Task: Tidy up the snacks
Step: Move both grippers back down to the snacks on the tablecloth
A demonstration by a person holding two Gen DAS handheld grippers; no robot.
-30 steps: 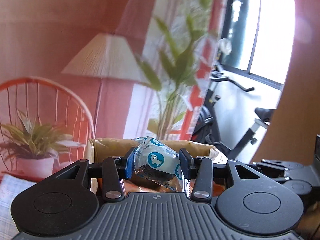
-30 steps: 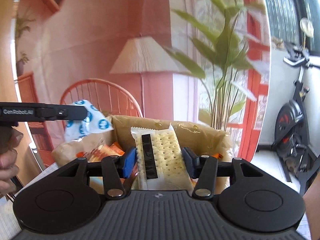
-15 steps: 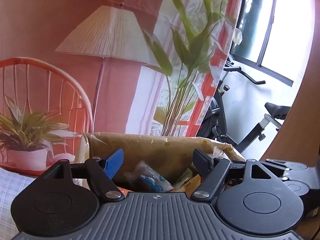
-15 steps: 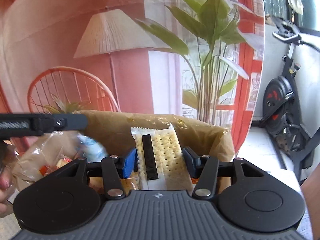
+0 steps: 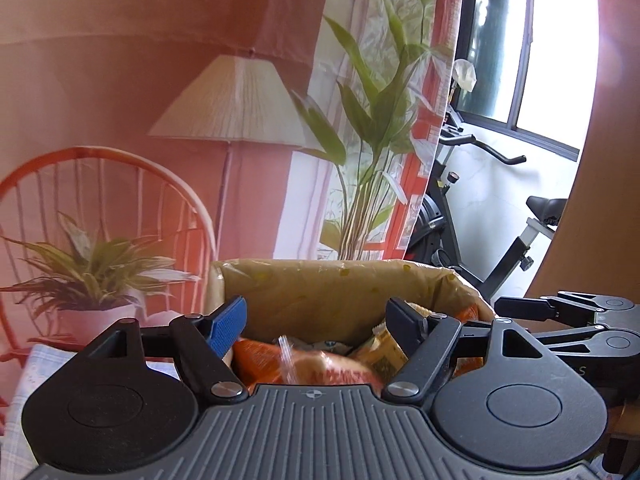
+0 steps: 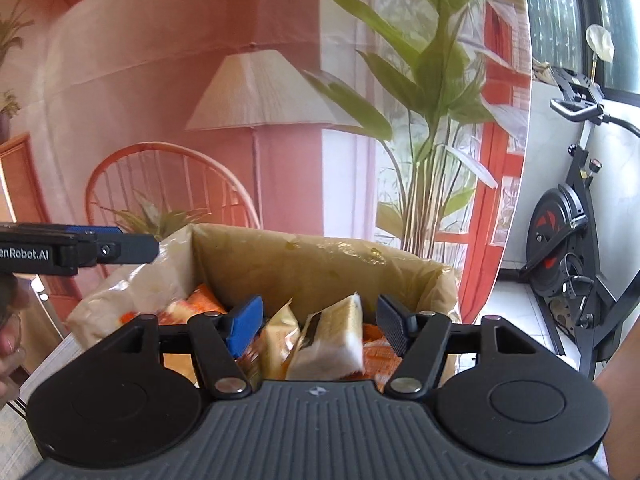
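In the left wrist view, a printed backdrop fills the frame's left and centre, showing a chair (image 5: 100, 200), a potted plant (image 5: 92, 272) and a lamp (image 5: 236, 100); low in the frame the left gripper (image 5: 320, 320) hangs over a box (image 5: 332, 292) lined with plastic, its jaws spread apart and holding nothing. Orange snack packs (image 5: 304, 364) lie inside the box just beyond the fingers. At right, an exercise bike (image 5: 480, 216) stands by a window (image 5: 532, 44), and the right gripper (image 5: 520, 308) enters from the lower right edge. In the right wrist view, the left gripper (image 6: 132, 246) reaches in from the left edge above a clear bag (image 6: 132, 292) draped beside the box (image 6: 320, 264). At lower centre the right gripper (image 6: 320, 324) also stands with jaws apart and empty, poised over the box opening. A cracker pack (image 6: 336, 340) lies tilted among the orange packs (image 6: 200, 304) between and just beyond the fingers, touching neither pad as far as can be seen. The bike (image 6: 568, 216) occupies the right edge.
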